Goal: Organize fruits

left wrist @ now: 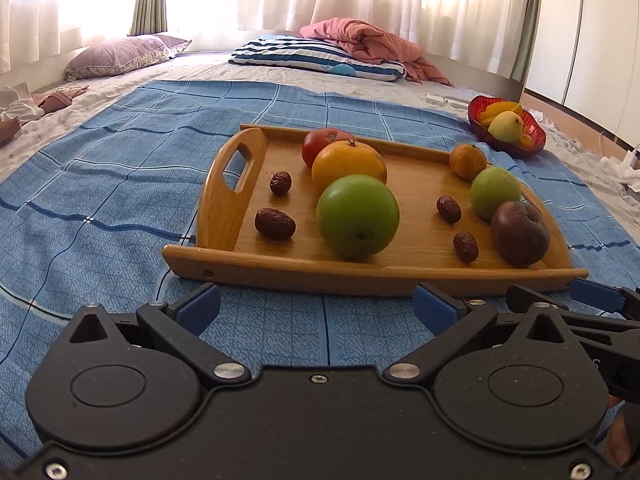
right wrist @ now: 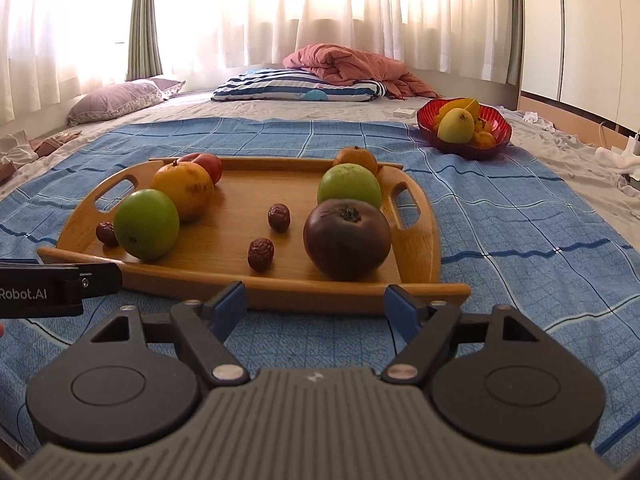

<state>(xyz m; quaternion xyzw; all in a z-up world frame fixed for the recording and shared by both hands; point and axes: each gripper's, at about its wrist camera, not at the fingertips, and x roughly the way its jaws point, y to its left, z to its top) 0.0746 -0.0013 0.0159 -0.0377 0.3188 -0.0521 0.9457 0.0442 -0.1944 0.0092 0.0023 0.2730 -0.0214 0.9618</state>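
Observation:
A wooden tray [left wrist: 400, 276] [right wrist: 224, 196] lies on a blue checked cloth on a bed. It holds a big green apple [left wrist: 358, 216] [right wrist: 146, 224], an orange [left wrist: 349, 165] [right wrist: 183, 190], a red tomato [left wrist: 322, 144], a second green apple [left wrist: 495, 193] [right wrist: 349, 186], a small tangerine [left wrist: 467, 161] [right wrist: 356, 158], a dark purple fruit [left wrist: 519, 233] [right wrist: 346, 240] and several dried dates [left wrist: 275, 223] [right wrist: 261, 254]. My left gripper [left wrist: 316, 308] is open and empty just before the tray's near rim. My right gripper [right wrist: 316, 312] is open and empty too.
A red glass bowl [left wrist: 538, 140] [right wrist: 500, 136] with yellow fruit stands beyond the tray on the right. Pillows [left wrist: 120, 56] and a pink quilt [right wrist: 344, 64] lie at the bed's far end. The right gripper's fingers [left wrist: 592, 296] show at the left view's right edge.

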